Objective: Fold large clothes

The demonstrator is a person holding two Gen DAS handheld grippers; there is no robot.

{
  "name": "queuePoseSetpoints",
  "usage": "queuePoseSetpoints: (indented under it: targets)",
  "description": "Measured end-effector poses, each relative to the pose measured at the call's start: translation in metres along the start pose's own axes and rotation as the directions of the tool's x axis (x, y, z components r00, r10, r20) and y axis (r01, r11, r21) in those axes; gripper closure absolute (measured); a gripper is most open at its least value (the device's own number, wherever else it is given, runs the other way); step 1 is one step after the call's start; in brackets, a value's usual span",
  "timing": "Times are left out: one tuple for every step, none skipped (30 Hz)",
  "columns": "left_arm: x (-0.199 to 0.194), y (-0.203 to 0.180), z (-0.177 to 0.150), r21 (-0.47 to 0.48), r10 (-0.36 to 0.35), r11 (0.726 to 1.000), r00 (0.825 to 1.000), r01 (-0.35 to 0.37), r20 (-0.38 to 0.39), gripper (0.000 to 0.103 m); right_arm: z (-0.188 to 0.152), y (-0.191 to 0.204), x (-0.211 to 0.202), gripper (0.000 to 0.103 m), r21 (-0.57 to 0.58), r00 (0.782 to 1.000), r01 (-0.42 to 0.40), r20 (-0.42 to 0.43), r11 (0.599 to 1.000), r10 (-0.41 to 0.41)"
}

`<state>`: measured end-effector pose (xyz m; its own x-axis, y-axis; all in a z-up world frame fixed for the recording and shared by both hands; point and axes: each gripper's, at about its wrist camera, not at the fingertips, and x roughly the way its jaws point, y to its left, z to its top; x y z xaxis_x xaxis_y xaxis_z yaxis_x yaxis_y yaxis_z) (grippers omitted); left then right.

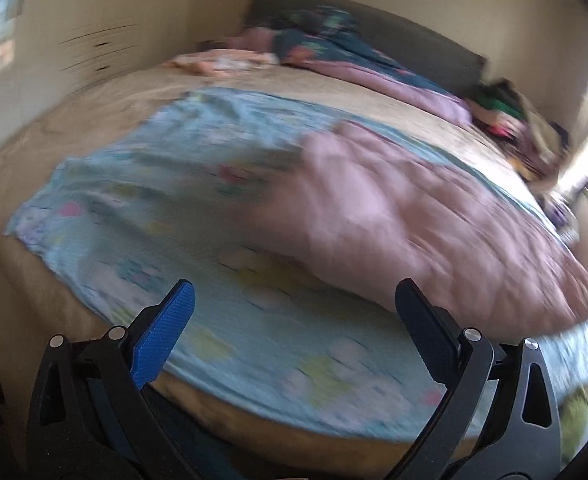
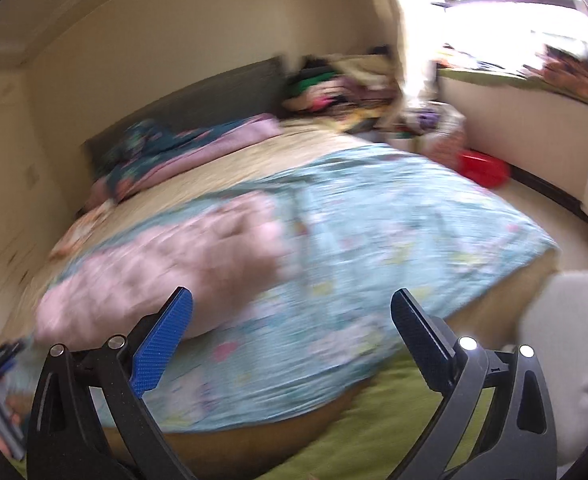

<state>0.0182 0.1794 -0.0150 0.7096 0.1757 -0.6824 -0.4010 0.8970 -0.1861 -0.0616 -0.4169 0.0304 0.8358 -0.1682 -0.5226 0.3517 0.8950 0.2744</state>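
Bedroom, both views blurred by motion. My left claw stands wide and holds nothing, poised at the near edge of the bed. Ahead of it the blue sheet lies spread flat over the mattress, its hem draped just past the edge under the claw, which I judge leaves an edge free to pinch. To the front right of that claw the pink quilt lies on top of the sheet, part folded over.

My right claw is also wide and empty, held near the bed's corner. From here the pink quilt sits to the front left, close to the blue-padded finger, and the sheet runs ahead and right to the far corner. I judge both claws are opened ready for a hem, one at each side. Folding looks barely begun.
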Motion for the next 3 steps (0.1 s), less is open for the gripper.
queuePoseSetpoints:
  targets:
    - [0.008,0.017,0.011,-0.032,0.045,0.999,0.999,-0.044,0.01,0.009,0.007,-0.034,0.009,0.004,0.044,0.996,0.088,0.01,0.995,-0.089]
    - [0.017,0.036,0.022,-0.068,0.092,0.994,0.995,-0.091,0.023,0.009,0.012,-0.074,0.019,0.004,0.093,0.977,0.209,0.015,0.974,-0.211]
    - [0.032,0.066,0.04,-0.109,0.18,0.978,0.983,-0.176,0.033,0.009,0.012,-0.074,0.019,0.004,0.093,0.977,0.209,0.015,0.974,-0.211]
